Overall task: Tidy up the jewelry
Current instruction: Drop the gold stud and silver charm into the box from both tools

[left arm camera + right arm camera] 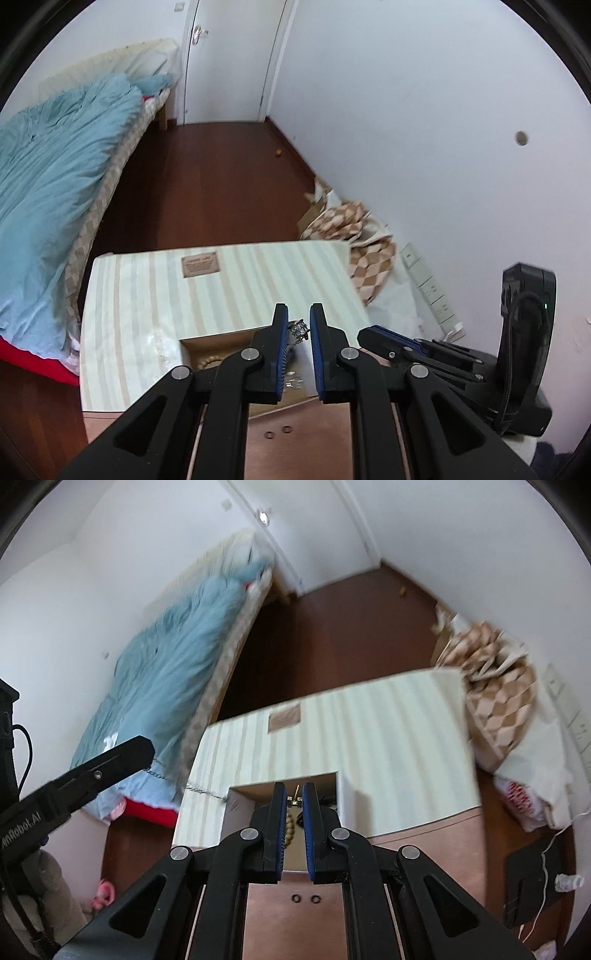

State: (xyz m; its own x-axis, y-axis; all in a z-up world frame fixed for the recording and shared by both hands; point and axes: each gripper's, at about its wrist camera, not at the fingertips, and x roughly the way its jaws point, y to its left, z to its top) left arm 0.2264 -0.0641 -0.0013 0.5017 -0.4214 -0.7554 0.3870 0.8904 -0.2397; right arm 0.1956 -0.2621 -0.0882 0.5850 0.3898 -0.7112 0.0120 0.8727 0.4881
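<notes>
Above cardboard box (221, 341), left hand-held gripper (298, 318) pinching silvery chain (300, 329); right hand-held gripper (294, 797) pinching gold clasp (294, 800)

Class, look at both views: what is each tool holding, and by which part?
The left tool pinches a silver chain by one end; the rest trails into the box. For the right tool, it cannot be told.

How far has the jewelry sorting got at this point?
Done: a beaded bracelet already lies in the open box. In hand: the left tool holds a chain that trails to the box's edge. The right tool hovers over the box; its grip is unclear. Left: getting the chain fully inside.
</notes>
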